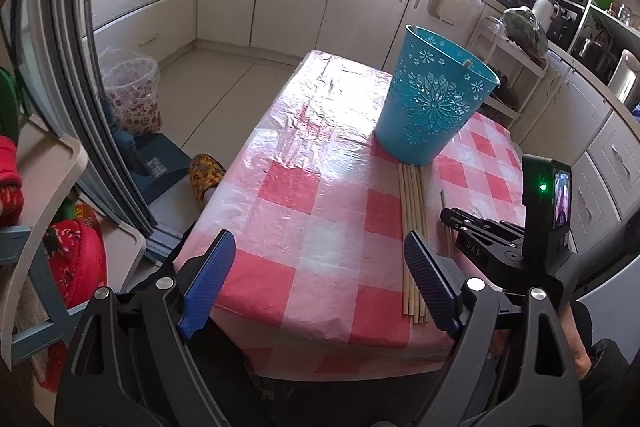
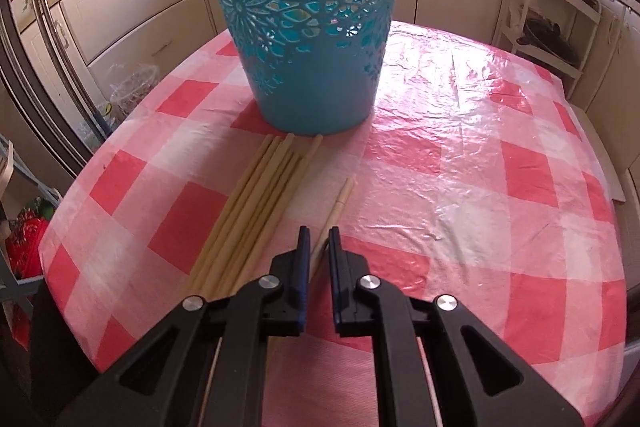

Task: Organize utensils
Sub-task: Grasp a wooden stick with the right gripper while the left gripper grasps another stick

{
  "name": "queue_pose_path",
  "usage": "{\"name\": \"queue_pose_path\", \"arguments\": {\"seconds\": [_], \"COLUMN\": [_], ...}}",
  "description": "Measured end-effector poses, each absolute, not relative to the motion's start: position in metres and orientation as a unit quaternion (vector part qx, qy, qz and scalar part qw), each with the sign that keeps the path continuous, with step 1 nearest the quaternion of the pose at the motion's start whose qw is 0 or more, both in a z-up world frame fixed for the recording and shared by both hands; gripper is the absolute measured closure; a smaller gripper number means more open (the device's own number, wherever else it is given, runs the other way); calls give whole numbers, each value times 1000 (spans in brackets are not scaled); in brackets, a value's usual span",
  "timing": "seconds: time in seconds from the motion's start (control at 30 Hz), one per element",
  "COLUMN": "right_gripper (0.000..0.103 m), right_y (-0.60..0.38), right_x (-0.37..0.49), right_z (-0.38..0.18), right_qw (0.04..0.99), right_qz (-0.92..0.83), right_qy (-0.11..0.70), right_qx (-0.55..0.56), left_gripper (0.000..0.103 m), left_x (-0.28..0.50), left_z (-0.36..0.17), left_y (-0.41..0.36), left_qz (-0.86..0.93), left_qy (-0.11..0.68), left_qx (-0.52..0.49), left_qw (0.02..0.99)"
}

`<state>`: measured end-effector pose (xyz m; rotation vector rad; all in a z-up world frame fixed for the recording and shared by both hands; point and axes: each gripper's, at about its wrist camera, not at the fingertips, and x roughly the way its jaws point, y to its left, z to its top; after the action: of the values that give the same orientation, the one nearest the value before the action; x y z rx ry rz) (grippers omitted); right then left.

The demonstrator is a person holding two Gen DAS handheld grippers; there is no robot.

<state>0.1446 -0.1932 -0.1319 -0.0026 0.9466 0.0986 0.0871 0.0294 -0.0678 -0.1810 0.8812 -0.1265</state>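
A teal plastic bucket (image 1: 432, 99) (image 2: 304, 27) with cut-out flowers stands upright on the red-and-white checked tablecloth (image 1: 312, 163). In front of it lies a bundle of several pale wooden chopsticks (image 1: 414, 227) (image 2: 248, 211), side by side. A single chopstick (image 2: 340, 203) (image 1: 443, 201) lies just right of the bundle. My right gripper (image 2: 319, 231) (image 1: 450, 217) is down on the table, shut on this chopstick's near part. My left gripper (image 1: 320, 243) hovers open over the table's near edge, left of the bundle, holding nothing.
White kitchen cabinets run around the room. A lined waste bin (image 1: 132, 95) stands on the floor to the left, and a person's slippered foot (image 1: 206, 175) shows beside the table. A white shelf rack (image 2: 548, 27) stands behind the table on the right.
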Motion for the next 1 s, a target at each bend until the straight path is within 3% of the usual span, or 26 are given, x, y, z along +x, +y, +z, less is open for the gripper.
{"name": "queue_pose_path", "arguments": {"seconds": [0.43, 1.0], "right_gripper": [95, 94], "right_y": [-246, -265], "right_x": [124, 127], "right_z": [-133, -134], "right_qw": [895, 890], "right_qz": [63, 85], "right_qy": [438, 434], "right_qx": [58, 107], "left_gripper": [21, 22], "left_x": [190, 221], "left_z": [-126, -148], "left_y": [-51, -76], "left_qz": [-73, -54], "left_qy": [486, 506], "left_qx": [-11, 48], "left_qw": [871, 860]}}
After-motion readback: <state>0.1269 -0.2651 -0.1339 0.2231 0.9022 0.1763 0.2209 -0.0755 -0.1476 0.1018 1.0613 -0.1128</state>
